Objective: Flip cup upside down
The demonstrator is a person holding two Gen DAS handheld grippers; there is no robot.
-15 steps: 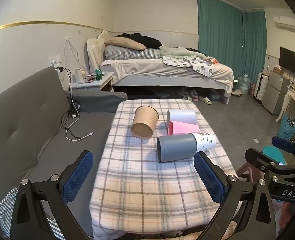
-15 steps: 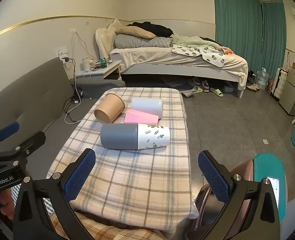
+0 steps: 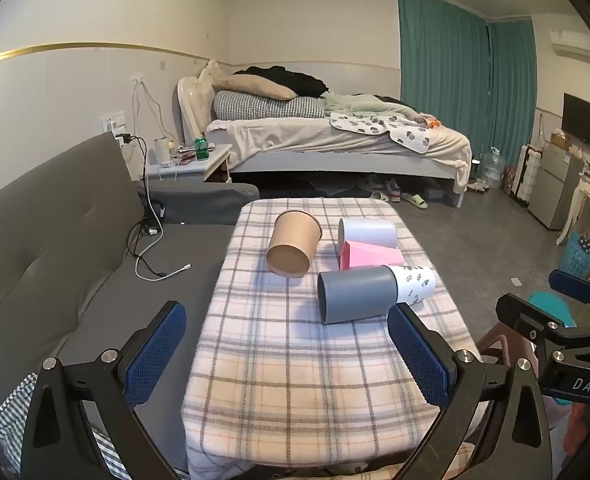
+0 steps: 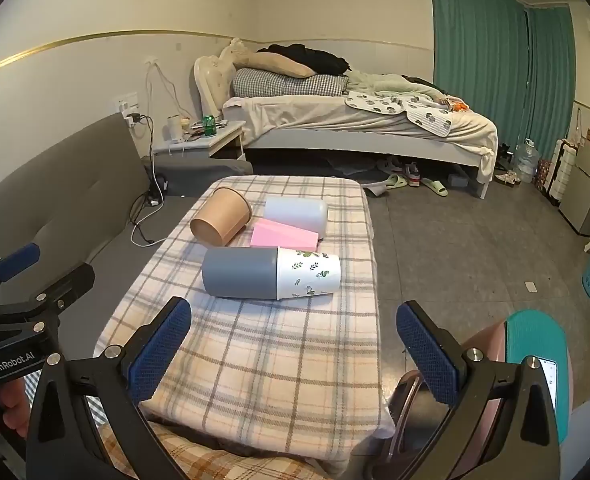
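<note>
Several cups lie on their sides on a plaid-covered table. A grey cup lies nearest, end to end with a white leaf-print cup. Behind are a pink cup, a plain white cup and a brown paper cup. They also show in the right wrist view: grey, leaf-print, pink, white, brown. My left gripper is open and empty above the table's near part. My right gripper is open and empty, short of the grey cup.
A grey sofa with charging cables runs along the table's left. A bed and nightstand stand beyond. A pink and teal chair is at the table's near right. Open floor lies to the right.
Both grippers have shifted only slightly, and the cups have not moved.
</note>
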